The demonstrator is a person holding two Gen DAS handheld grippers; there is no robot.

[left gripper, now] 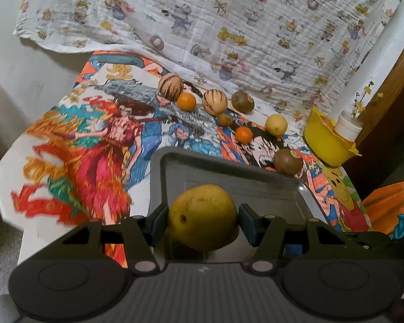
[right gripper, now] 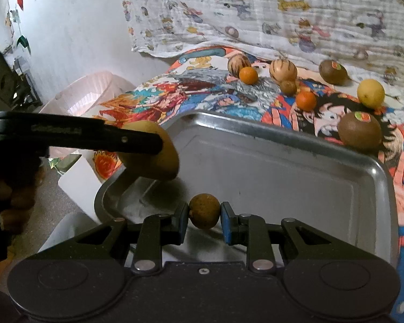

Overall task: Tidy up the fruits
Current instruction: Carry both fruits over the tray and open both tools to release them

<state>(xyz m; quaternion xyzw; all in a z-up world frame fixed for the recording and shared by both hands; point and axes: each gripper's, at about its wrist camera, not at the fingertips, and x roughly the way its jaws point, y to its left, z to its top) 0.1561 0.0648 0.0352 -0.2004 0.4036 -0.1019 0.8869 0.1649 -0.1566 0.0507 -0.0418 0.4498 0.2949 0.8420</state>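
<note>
My left gripper (left gripper: 203, 222) is shut on a yellow-green pear (left gripper: 203, 216) and holds it over the near left part of the metal tray (left gripper: 269, 185). In the right wrist view the pear (right gripper: 159, 158) hangs above the tray's left corner, with the left gripper's finger (right gripper: 99, 137) across it. My right gripper (right gripper: 204, 216) is shut on a small brown round fruit (right gripper: 204, 214) above the tray (right gripper: 296, 175). Beyond the tray lie two striped fruits (left gripper: 170, 86), two oranges (left gripper: 186, 101), three kiwis (left gripper: 287, 161), a lemon (left gripper: 276, 125) and a small brown fruit (left gripper: 225, 119).
The table carries a colourful cartoon cloth (left gripper: 102, 140). A printed white cloth (left gripper: 229, 27) hangs behind. A yellow bowl (left gripper: 327, 140) with a white cup (left gripper: 348, 126) stands at the right edge. A pink basket (right gripper: 86, 94) stands on the floor left of the table.
</note>
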